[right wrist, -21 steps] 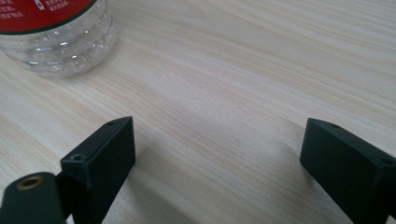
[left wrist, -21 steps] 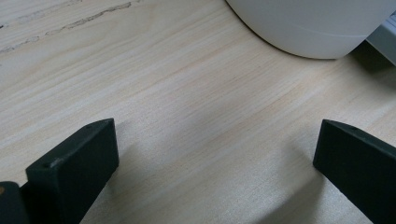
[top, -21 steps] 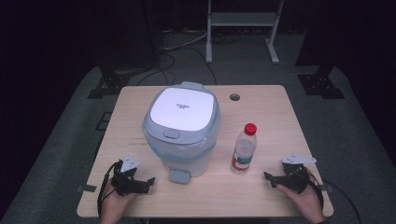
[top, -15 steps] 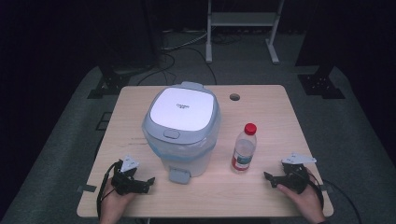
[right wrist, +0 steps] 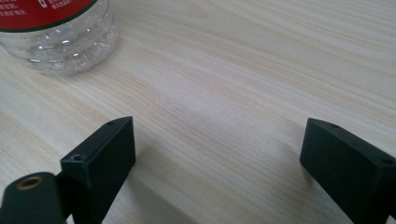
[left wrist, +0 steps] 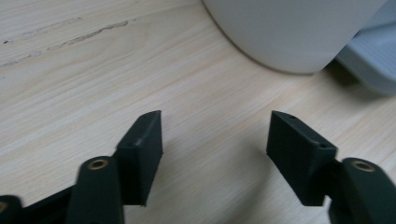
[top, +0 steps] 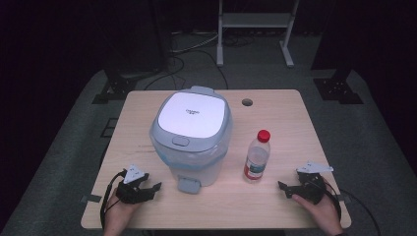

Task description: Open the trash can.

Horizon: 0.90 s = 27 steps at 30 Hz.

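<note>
Comparing this moment with the two earlier high-view pictures, nothing has shifted: the left gripper rests at the same spot on the near left part of the counter, and the right gripper sits where it was at the near right. Both pairs of jaws stand wide apart with only bare wood between them, as the left gripper view and the right gripper view show, so neither holds anything

The bottle, clear plastic with a red cap and red label, stands upright near the middle right, just beside the bin and a short way ahead-left of the right gripper; its base appears at the top left of the right gripper view. The white pedal bin stands at the counter's centre with its lid down and its grey pedal facing the person, close to the left gripper; its curved wall shows in the left gripper view

My reading is that the work has not started: the hands are parked, the lid is shut and the bottle is untouched
</note>
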{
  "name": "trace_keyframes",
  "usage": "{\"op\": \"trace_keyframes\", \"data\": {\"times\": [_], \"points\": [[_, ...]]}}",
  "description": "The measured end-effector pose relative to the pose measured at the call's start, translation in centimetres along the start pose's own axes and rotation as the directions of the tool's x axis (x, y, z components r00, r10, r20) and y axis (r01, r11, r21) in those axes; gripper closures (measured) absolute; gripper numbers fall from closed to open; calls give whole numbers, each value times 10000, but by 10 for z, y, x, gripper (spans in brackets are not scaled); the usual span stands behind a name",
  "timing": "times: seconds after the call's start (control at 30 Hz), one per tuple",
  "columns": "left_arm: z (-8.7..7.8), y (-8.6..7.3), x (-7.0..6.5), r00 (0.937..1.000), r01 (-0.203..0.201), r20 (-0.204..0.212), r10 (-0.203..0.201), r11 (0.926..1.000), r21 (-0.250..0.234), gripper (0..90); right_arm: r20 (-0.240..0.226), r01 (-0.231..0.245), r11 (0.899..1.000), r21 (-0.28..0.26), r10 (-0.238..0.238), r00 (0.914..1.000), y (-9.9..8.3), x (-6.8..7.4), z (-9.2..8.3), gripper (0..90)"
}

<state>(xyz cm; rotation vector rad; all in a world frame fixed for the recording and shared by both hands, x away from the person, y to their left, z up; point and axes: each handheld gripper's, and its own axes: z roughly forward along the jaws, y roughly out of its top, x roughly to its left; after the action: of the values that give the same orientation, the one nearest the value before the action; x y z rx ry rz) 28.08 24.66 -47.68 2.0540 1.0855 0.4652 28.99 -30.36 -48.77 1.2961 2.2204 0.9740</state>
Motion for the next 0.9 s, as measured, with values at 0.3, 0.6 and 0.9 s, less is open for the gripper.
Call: {"op": "trace_keyframes", "data": {"times": [0.3, 0.6, 0.9], "points": [[-3, 9, -11, 9999, 99, 86, -100, 9999, 15, 633, 0, 2, 10000, -1, -2, 10000, 0, 0, 0, 92], [-6, 14, -18, 9986, -4, 520, 11, 9999, -125, 890, 0, -3, 10000, -2, 3, 10000, 0, 0, 0, 92], [-6, 24, -35, 9962, -280, 816, 294, 9994, -191, 900, 1, 3, 10000, 0, -3, 10000, 0, 0, 0, 91]]}}
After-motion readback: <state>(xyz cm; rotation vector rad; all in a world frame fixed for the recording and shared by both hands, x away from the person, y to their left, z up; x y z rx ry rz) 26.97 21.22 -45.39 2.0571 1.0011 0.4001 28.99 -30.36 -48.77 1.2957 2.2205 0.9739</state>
